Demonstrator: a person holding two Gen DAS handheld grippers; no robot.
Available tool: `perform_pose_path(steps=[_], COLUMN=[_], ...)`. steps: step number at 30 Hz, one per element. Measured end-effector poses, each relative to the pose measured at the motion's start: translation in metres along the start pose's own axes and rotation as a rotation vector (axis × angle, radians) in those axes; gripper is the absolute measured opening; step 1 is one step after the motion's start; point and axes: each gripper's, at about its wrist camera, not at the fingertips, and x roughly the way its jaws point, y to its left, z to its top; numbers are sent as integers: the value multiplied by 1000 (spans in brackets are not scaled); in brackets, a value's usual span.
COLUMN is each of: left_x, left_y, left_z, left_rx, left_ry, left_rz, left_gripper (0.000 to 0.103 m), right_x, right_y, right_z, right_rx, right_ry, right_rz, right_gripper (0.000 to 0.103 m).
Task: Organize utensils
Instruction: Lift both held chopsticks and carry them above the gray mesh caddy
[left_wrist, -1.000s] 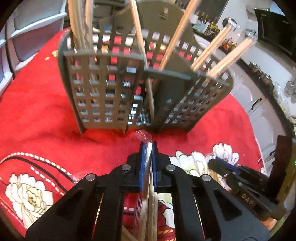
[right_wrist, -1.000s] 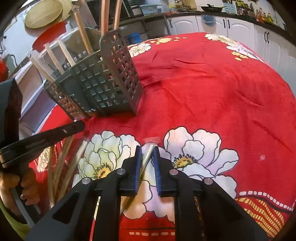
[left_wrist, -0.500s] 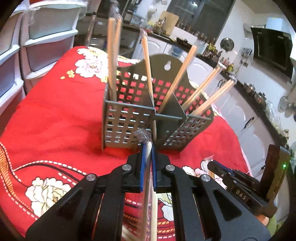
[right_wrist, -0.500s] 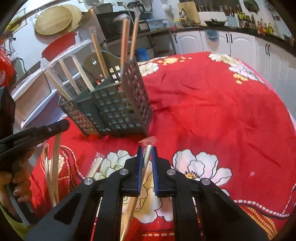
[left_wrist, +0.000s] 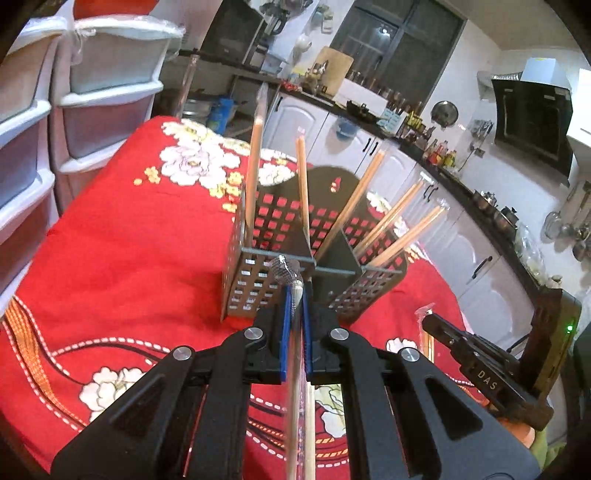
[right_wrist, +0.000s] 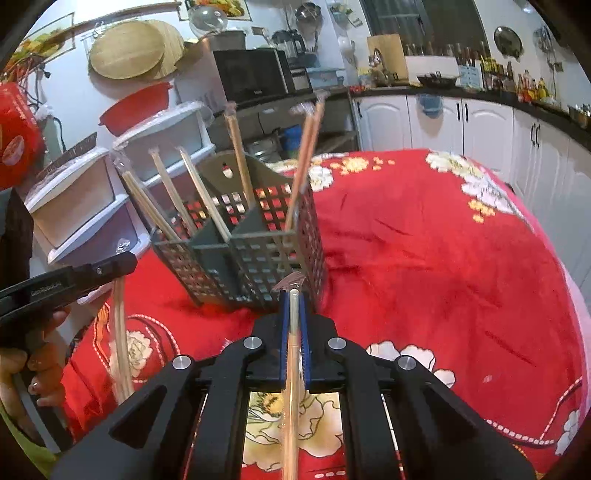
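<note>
I see the utensil holder (left_wrist: 314, 254) standing on the table (left_wrist: 122, 236), well in from its edges, with chopsticks (left_wrist: 303, 184) leaning in its compartments. Storage drawers (left_wrist: 92, 92) stand beyond the table's left edge; kitchen cabinets (left_wrist: 476, 258) run beyond its right and far edges.

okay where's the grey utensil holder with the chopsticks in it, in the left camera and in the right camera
Left wrist: the grey utensil holder stands at centre, just beyond the left gripper.
Right wrist: the holder is left of centre, beyond the right gripper.
Shared landmark: the red floral tablecloth under it.
</note>
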Motion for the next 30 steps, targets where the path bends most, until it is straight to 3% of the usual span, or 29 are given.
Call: perform_pose_path(steps=[30], left_x=[-42], left_y=[-15], left_z=[33], left_rx=[27], left_ry=[-130], left_rz=[-40], left_gripper=[1], right_x=[-47], right_y=[43], right_z=[40], right_rx=[-85], right_ry=[-174], right_rz=[71], right_gripper=[6])
